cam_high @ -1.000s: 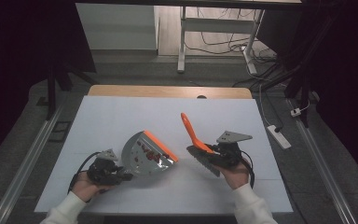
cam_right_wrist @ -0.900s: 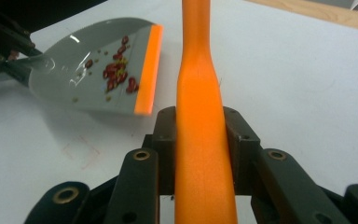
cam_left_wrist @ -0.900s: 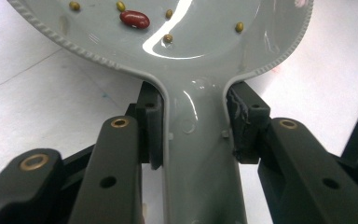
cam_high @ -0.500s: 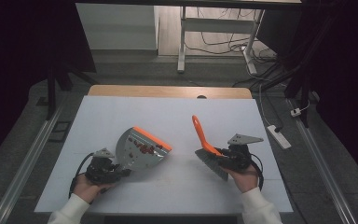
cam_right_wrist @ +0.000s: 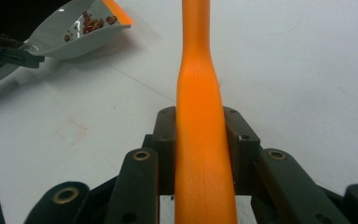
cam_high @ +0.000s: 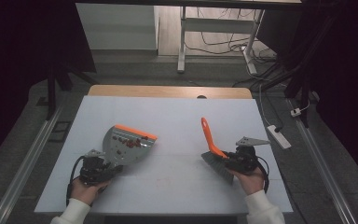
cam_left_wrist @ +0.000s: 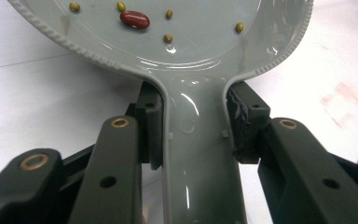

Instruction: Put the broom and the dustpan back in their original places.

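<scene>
My left gripper [cam_high: 103, 166] [cam_left_wrist: 193, 128] is shut on the handle of a grey dustpan [cam_high: 123, 144] [cam_left_wrist: 186, 42] with an orange lip, at the table's front left. Red beans [cam_high: 129, 143] [cam_left_wrist: 135, 19] and small green ones lie in its pan. At the front right, my right gripper [cam_high: 229, 161] [cam_right_wrist: 200, 144] is shut on the orange handle of a small brush [cam_high: 209, 137] [cam_right_wrist: 198, 116]. Its grey bristles [cam_high: 217, 166] rest near the tabletop while the handle points up and away. In the right gripper view the dustpan [cam_right_wrist: 81, 32] sits at the upper left.
A white sheet covers the table [cam_high: 177, 116], with a wooden strip along the far edge. Faint red smudges mark the sheet [cam_right_wrist: 74, 130] between the two tools. A power strip [cam_high: 278, 135] lies on the floor to the right. A desk frame stands beyond.
The right hand has carried the brush to the right and a little down, tilting the handle more upright. The dustpan has tipped flatter, lip toward the table; the left hand stayed in place.
</scene>
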